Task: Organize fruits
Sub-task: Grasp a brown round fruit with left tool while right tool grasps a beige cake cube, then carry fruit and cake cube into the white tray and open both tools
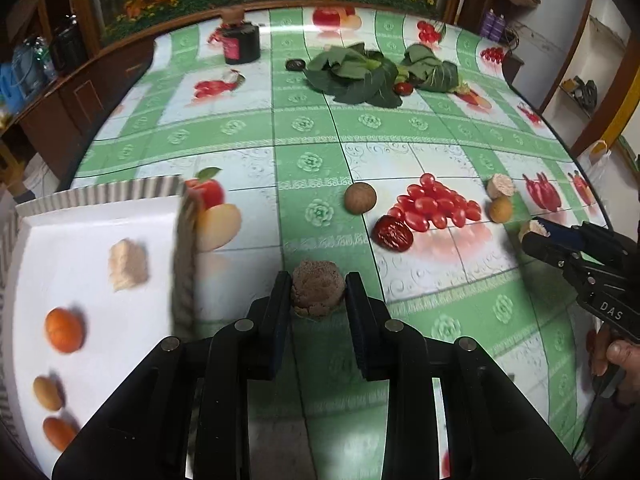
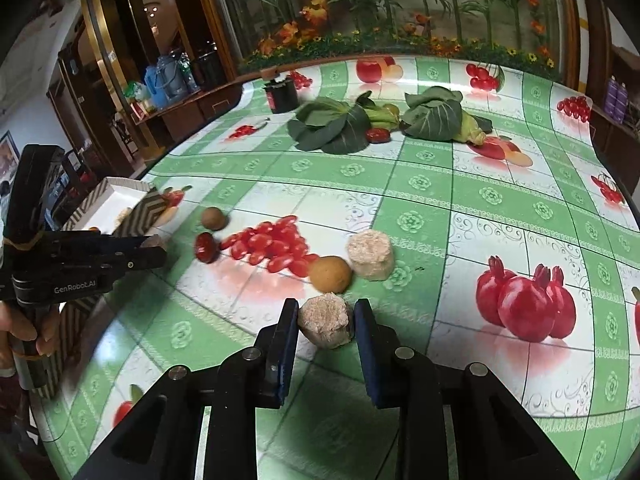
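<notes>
My left gripper (image 1: 318,294) is shut on a rough brown ball (image 1: 318,294), held just right of the white tray (image 1: 80,232). The tray holds a pale chunk (image 1: 128,265), an orange fruit (image 1: 64,330) and two smaller fruits (image 1: 48,392). My right gripper (image 2: 326,320) is shut on a pale beige chunk (image 2: 326,320) above the tablecloth; it also shows in the left wrist view (image 1: 534,230). Loose on the table lie a brown round fruit (image 1: 360,198), a red date (image 1: 394,234), a yellowish round fruit (image 2: 330,274) and another beige chunk (image 2: 370,254).
Leafy greens (image 1: 352,74) with a small red fruit (image 1: 403,88) and a dark item (image 1: 295,65) lie at the far side, beside a dark jar (image 1: 241,42). The tablecloth carries printed fruit pictures. A wooden cabinet stands past the table's left edge.
</notes>
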